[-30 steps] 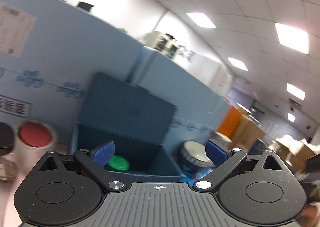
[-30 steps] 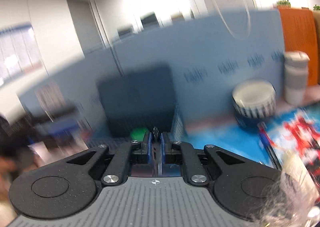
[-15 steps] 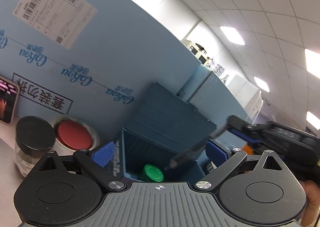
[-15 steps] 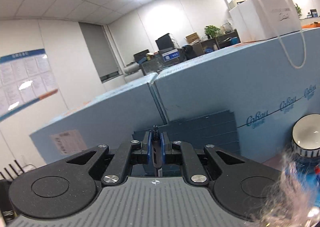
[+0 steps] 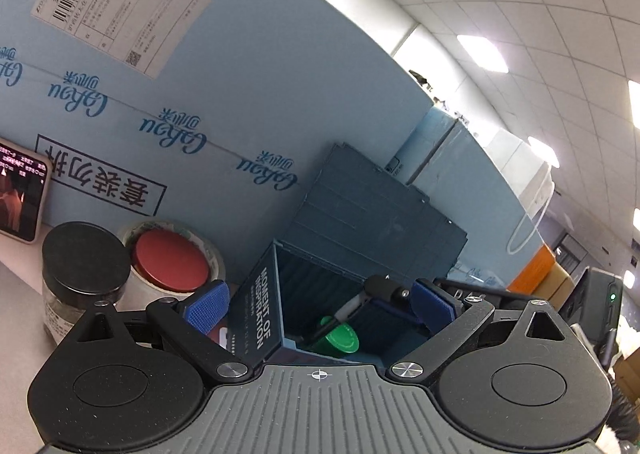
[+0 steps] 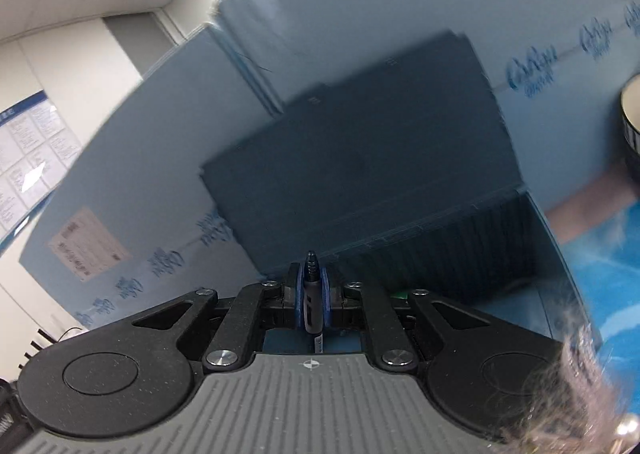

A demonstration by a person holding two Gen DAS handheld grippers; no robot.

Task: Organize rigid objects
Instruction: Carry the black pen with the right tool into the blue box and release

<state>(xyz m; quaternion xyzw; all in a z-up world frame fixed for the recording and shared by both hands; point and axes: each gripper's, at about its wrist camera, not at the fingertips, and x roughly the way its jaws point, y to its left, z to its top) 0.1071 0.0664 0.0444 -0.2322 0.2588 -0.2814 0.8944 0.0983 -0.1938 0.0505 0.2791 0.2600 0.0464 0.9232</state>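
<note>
A dark blue open box (image 5: 264,310) with its lid raised (image 5: 372,210) stands against a light blue board. A green-capped item (image 5: 340,339) lies inside it. My left gripper (image 5: 320,304) is open and empty, just in front of the box. My right gripper (image 6: 312,294) is shut on a black pen (image 6: 311,294); in the left wrist view the pen (image 5: 352,304) points down into the box. In the right wrist view the box lid (image 6: 360,142) fills the middle and the inner wall (image 6: 460,250) is right ahead.
A jar with a black lid (image 5: 82,266) and a tape roll with a red cap (image 5: 172,260) stand left of the box. A phone (image 5: 20,194) leans on the light blue board (image 5: 240,74). A striped bowl (image 6: 632,130) and blue packaging (image 6: 608,274) sit to the right.
My right gripper has carried the pen down over the box, so the pen now reaches inside. My left gripper has moved a little closer to the box and stays open.
</note>
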